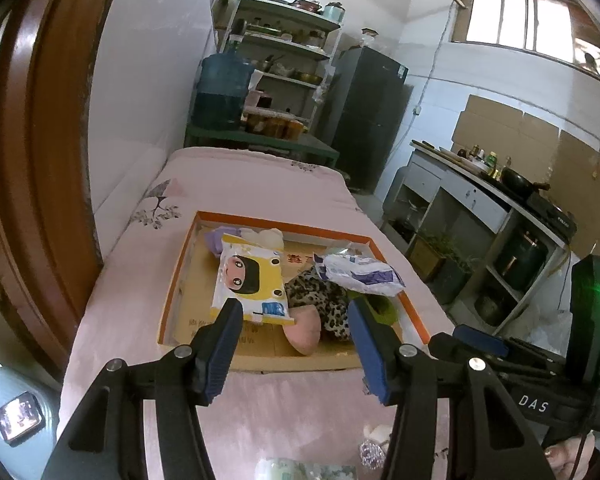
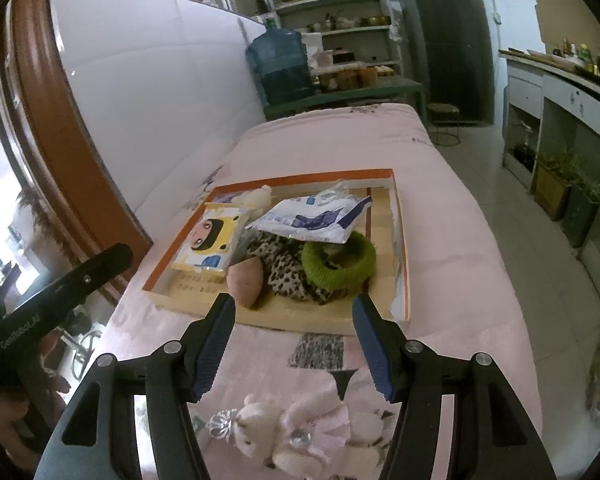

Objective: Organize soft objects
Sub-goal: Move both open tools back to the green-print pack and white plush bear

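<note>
An orange-rimmed cardboard tray [image 1: 180,264] [image 2: 400,216] lies on a pink bed. In it are a yellow cartoon wipes pack [image 1: 250,280] [image 2: 210,240], a white-and-purple plastic pack [image 1: 360,272] [image 2: 316,216], a leopard-print cloth [image 1: 320,300] [image 2: 284,268], a pink pouch [image 1: 304,330] [image 2: 246,280] and a green furry ring [image 2: 338,260]. My left gripper [image 1: 296,320] is open and empty, just before the tray's near edge. My right gripper [image 2: 294,312] is open and empty above a white plush bear [image 2: 296,436] lying on the bed in front of the tray.
A white wall and brown door frame [image 1: 40,160] run along the left. Shelves, a blue water jug [image 1: 220,88] and a dark fridge [image 1: 368,116] stand beyond the bed. A kitchen counter [image 1: 480,200] is at the right across a tiled floor.
</note>
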A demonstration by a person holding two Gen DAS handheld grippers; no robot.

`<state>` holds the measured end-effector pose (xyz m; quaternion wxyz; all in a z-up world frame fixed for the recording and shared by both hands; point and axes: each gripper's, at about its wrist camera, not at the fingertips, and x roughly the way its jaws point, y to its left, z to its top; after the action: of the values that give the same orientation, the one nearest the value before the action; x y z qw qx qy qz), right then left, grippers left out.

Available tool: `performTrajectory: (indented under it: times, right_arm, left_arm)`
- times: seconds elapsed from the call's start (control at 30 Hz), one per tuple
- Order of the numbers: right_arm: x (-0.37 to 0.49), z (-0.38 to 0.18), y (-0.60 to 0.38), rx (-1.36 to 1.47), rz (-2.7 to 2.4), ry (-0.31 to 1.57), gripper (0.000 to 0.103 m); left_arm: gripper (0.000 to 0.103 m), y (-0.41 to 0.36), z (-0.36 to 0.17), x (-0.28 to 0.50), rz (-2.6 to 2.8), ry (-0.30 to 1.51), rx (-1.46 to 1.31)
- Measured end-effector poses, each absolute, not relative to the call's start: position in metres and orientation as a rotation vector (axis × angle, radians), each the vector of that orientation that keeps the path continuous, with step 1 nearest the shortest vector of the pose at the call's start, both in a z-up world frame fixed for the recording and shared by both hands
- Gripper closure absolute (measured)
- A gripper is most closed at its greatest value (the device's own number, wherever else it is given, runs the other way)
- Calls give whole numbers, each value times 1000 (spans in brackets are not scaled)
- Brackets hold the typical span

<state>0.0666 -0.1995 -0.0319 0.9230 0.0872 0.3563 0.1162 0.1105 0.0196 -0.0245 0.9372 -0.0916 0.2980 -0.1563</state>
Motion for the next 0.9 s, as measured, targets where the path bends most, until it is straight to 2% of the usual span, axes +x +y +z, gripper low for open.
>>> performTrajectory:
  times: [0.9]
  right_arm:
    - [-1, -27, -182, 76, 278, 701, 40]
  left_arm:
    - [48, 19, -25, 41, -298, 597, -142]
